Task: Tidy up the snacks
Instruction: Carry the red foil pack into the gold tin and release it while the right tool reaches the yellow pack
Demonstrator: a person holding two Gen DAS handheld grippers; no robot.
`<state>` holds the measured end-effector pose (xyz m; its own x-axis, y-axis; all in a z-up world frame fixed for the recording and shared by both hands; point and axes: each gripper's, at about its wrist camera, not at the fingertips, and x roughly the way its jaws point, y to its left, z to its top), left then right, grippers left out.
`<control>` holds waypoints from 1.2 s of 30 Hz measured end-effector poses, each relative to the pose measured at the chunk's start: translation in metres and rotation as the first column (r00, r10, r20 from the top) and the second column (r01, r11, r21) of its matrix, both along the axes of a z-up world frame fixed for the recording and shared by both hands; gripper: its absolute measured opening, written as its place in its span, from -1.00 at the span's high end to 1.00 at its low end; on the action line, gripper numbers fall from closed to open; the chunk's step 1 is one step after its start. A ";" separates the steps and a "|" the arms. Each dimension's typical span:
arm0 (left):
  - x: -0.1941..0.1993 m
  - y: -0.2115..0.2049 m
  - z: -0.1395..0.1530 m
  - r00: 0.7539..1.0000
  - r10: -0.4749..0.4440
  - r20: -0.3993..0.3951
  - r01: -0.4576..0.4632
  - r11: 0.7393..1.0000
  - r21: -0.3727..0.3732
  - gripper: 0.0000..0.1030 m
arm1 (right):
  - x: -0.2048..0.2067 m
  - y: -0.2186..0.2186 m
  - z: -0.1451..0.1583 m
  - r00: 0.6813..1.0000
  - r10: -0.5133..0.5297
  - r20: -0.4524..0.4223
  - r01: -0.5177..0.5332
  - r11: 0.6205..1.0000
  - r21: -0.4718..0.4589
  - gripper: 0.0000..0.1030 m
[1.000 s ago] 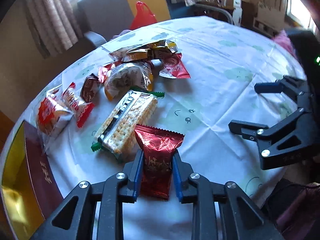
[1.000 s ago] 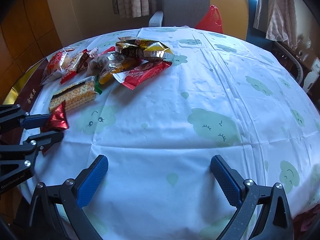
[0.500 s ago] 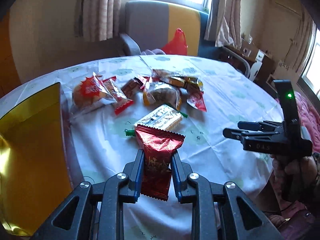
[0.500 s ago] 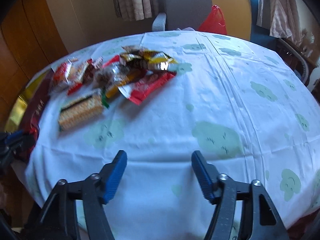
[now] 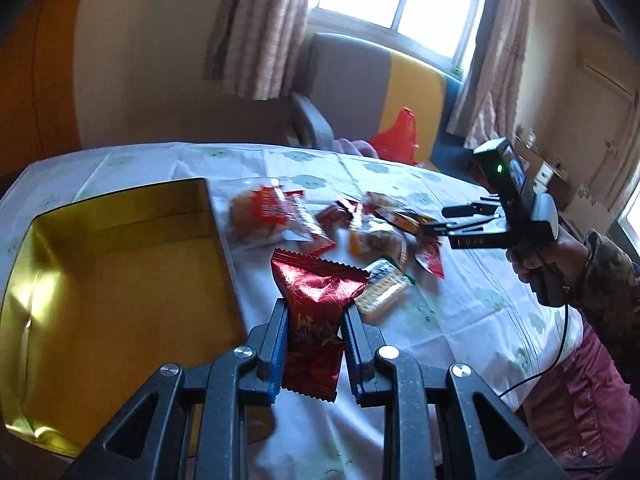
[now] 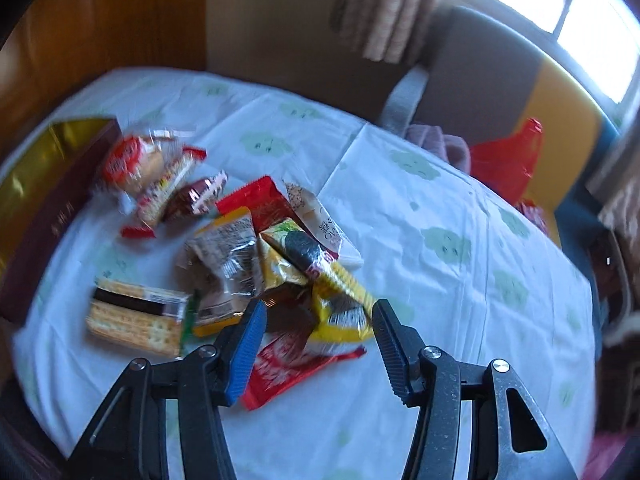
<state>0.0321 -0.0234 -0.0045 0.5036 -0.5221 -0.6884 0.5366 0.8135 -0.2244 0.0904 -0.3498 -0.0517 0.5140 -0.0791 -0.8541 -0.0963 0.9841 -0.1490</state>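
Carrying step in hand, judging by the layout: left gripper (image 5: 314, 332) clamped on a red packet (image 5: 316, 312), jaws closed against its sides, packet lifted above the worktop (image 5: 460, 320) just beside the gold box (image 5: 100, 280). Box open and apparently holding nothing yet, its near wall just left of the packet. Remaining snacks (image 6: 248, 248) heaped together on the cloth right of the box: a cracker pack (image 6: 136, 316), a yellow packet (image 6: 340, 300), a red wrapper (image 6: 280, 368), several more, some blurred.

Right gripper (image 6: 316, 340) over the near edge of that heap, jaws apart and holding nothing, the yellow packet and red wrapper lying between and below them. Contact with either not certain from this view.

Next move, probably: swing left over the box mouth, lower past the rim, then release so the packet drops flat inside. For the right side, a descent onto one single wrapper, closing on its body rather than on a loose crimped end, to avoid dragging neighbours along.
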 end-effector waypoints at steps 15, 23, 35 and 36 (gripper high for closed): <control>0.129 0.061 -0.034 0.904 0.372 -0.211 -0.382 0.924 -0.007 0.49 | 0.028 -0.006 -0.038 0.990 0.099 -0.101 -0.107 0.992 -0.075 0.35; 0.162 0.033 -0.043 0.911 0.375 -0.171 -0.368 0.927 0.072 0.38 | 0.013 0.002 -0.031 0.996 0.070 -0.062 -0.074 0.994 -0.077 0.38; 0.091 0.028 -0.019 0.906 0.424 0.000 -0.416 0.888 0.195 0.32 | -0.031 0.006 -0.002 0.998 -0.033 0.059 0.031 0.999 0.032 0.39; 0.085 0.029 -0.018 0.906 0.423 0.009 -0.417 0.888 0.197 0.32 | -0.036 0.005 0.002 0.997 -0.041 0.070 0.037 0.998 0.057 0.39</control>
